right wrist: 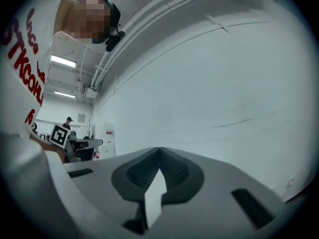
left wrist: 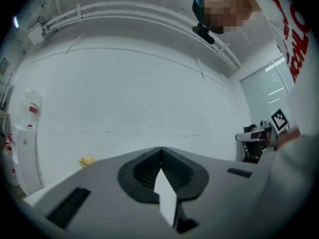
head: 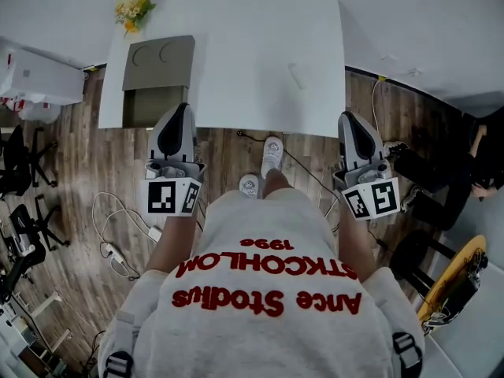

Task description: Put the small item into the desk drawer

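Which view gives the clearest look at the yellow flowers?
The head view: the yellow flowers sit in plain sight at the white desk's far left corner. The left gripper view catches the flowers only as a small blurred speck. The right gripper view shows none.

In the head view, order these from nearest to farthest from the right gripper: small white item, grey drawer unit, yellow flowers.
1. small white item, on the desk, just ahead of the right gripper.
2. grey drawer unit, at the desk's left.
3. yellow flowers, far left corner.
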The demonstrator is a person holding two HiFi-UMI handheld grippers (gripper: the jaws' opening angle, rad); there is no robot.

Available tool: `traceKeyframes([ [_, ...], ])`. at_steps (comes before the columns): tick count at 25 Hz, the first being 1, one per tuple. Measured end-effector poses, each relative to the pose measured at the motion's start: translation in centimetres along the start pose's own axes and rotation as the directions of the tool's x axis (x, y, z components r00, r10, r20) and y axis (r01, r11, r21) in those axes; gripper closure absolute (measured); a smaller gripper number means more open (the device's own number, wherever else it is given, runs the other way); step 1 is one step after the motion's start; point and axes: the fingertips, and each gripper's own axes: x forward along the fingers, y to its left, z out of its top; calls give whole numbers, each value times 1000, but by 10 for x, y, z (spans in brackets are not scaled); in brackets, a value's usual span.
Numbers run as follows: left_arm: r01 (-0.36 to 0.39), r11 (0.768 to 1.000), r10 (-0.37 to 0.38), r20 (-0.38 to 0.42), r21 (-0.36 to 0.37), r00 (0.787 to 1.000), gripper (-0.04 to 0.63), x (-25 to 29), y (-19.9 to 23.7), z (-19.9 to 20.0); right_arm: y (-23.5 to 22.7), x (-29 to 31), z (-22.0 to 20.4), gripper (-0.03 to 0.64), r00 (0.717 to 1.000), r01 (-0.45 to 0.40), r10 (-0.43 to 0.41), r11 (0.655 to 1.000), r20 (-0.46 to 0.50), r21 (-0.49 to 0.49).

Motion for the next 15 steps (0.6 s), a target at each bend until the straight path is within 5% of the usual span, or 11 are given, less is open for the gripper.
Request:
traceKeyframes([
  [15, -92, 996, 92, 15, 8, 996, 588, 95, 0, -6, -82, 83, 14, 612, 993, -118, 118, 993, 18, 6],
])
